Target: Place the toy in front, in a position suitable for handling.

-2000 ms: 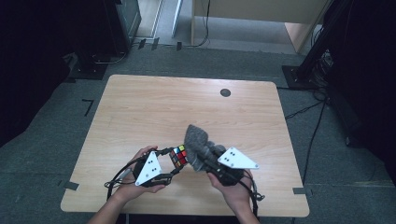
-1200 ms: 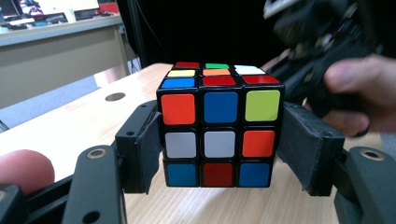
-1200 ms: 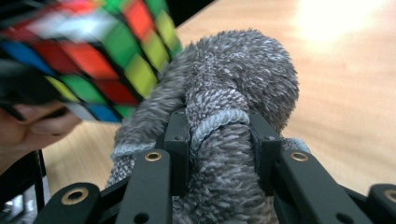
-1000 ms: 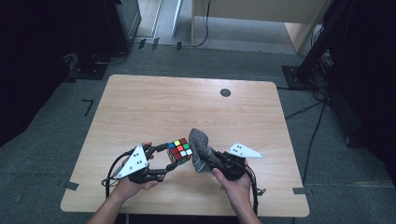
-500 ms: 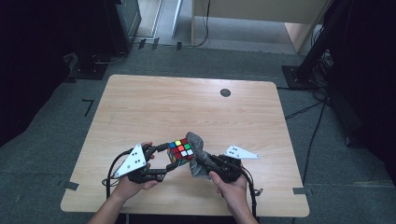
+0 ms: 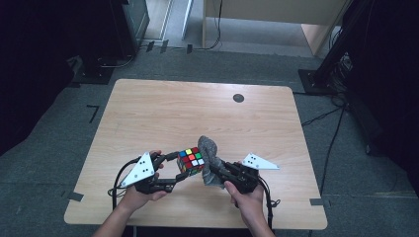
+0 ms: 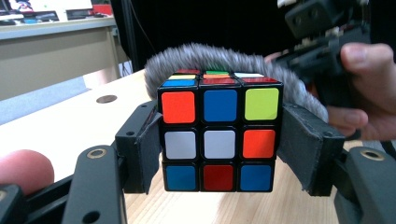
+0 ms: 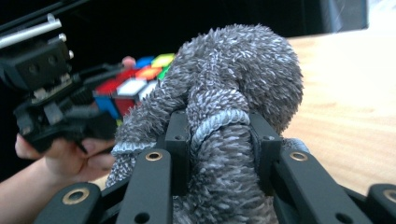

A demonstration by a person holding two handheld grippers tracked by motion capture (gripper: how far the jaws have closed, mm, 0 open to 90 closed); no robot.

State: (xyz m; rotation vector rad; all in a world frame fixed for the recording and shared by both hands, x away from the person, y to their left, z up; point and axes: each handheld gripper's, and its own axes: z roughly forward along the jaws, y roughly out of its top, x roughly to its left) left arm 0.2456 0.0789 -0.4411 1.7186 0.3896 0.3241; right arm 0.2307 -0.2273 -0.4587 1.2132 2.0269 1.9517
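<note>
A scrambled colour cube (image 6: 190, 160) (image 7: 218, 133) is held just above the wooden table (image 6: 163, 113), near its front edge. My left gripper (image 6: 177, 168) (image 7: 218, 140) is shut on the cube, one pad on each side face. A fuzzy grey cloth (image 6: 211, 160) (image 8: 233, 107) is bunched in my right gripper (image 6: 221, 170) (image 8: 218, 140), which is shut on it. The cloth presses against the cube's right and far sides. In the right gripper view the cube (image 8: 133, 81) peeks out behind the cloth at the left.
A small dark round hole (image 6: 238, 98) lies in the tabletop at the far right. Dark equipment stands and cables surround the table on the grey floor. A pale desk (image 7: 56, 51) stands beyond the table in the left gripper view.
The two grippers have stayed close together near the front edge. The cloth has dropped from standing above the cube to lying against its right side, and the cube's top face has turned.
</note>
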